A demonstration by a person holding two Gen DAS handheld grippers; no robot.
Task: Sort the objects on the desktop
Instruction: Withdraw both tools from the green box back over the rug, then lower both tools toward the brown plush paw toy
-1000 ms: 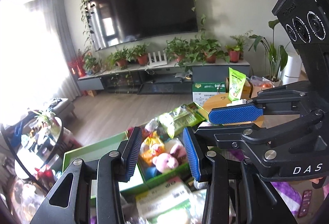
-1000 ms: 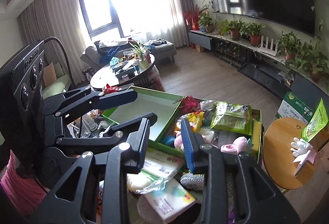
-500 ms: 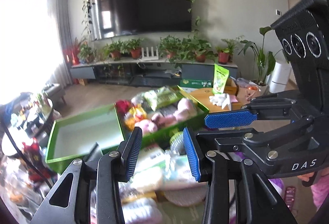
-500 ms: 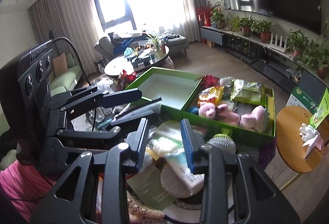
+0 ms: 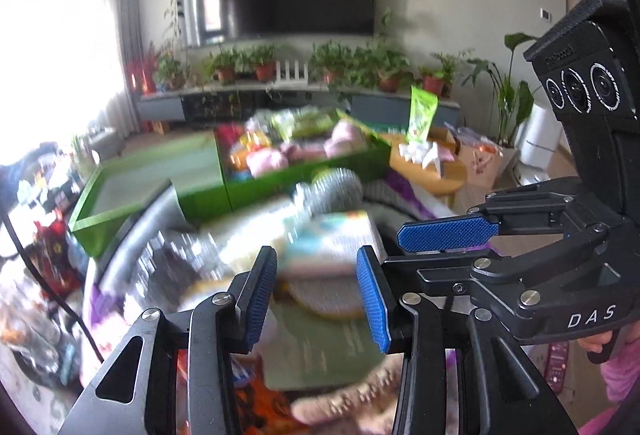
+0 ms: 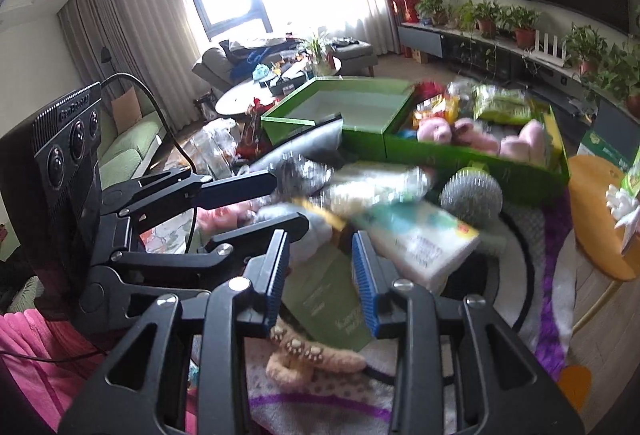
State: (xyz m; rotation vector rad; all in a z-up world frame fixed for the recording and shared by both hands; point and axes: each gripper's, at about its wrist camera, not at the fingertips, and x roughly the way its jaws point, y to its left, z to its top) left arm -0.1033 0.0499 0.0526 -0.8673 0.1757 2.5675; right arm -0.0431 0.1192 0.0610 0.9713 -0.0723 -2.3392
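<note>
A green two-compartment box (image 5: 208, 195) (image 6: 440, 155) stands at the back of the table; its left half is bare, its right half holds pink plush toys and snack packets. In front lies a blurred heap: a steel scourer (image 5: 340, 187) (image 6: 472, 195), a white packet (image 5: 332, 235) (image 6: 420, 239), a flat green sachet (image 5: 320, 351) (image 6: 328, 303) and a tan paw-print plush (image 6: 312, 355). My left gripper (image 5: 316, 295) (image 6: 292, 201) hovers open over the heap. Beside it my right gripper (image 6: 320, 275) (image 5: 404, 247) is open too, with nothing between its pads.
A round wooden side table (image 6: 600, 235) (image 5: 424, 171) with a green bag stands right of the box. A round coffee table (image 6: 248, 95) and a sofa lie beyond on the left. A TV stand (image 5: 280, 91) with potted plants lines the far wall. A pink sleeve (image 6: 32, 355) shows at lower left.
Both grippers have sunk and moved forward over the heap, side by side. The green box has slid up and away in both views. The jaws look the same width.
</note>
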